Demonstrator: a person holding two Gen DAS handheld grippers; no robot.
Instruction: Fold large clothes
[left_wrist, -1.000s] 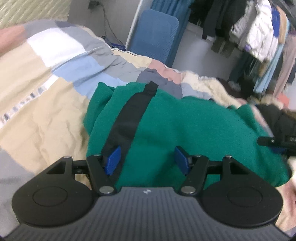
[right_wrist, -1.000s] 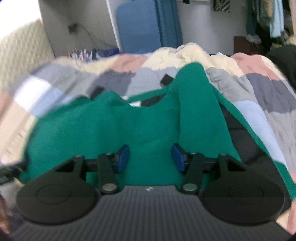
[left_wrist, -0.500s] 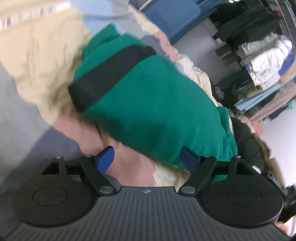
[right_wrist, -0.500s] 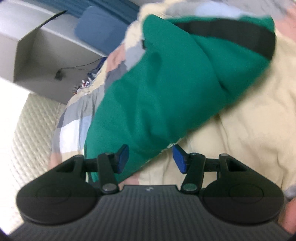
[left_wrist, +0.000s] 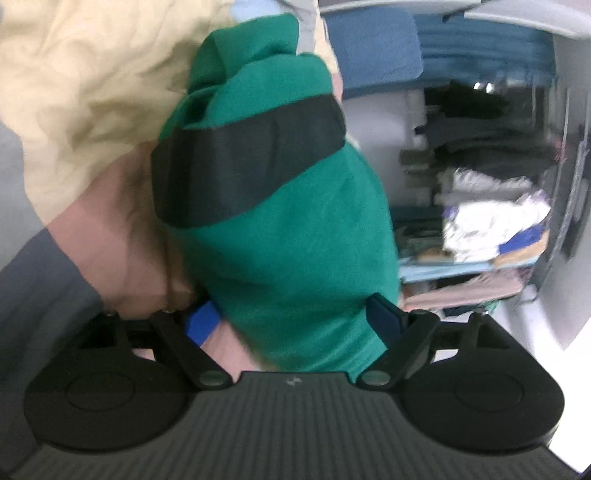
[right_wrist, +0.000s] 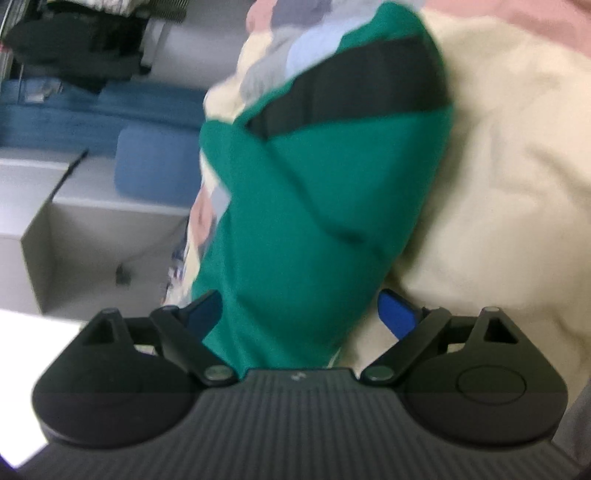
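Both views were rolled sideways and smeared with motion blur, so fine detail in the cloth and the room was lost. The near end of the green garment (left_wrist: 295, 236) ran down behind each gripper's black body and was cut off there; its far end bunched into folds that could not be sorted out. A dark band (left_wrist: 247, 166) crossed it in the upper middle of the left view and again near the top of the right view. The clutter of hanging clothes (left_wrist: 491, 221) at the right of the left view was only a blur of colours.

The garment lay on the patchwork quilt (left_wrist: 81, 88), filling the centre of both frames.

The left gripper (left_wrist: 295, 323) had its jaws opening, wide apart, with the green cloth lying between the blue pads (left_wrist: 202, 322); whether the pads pressed it could not be made out. The right gripper (right_wrist: 301, 314) was likewise opening, jaws spread, cloth between them, its right pad standing clear of the fabric.
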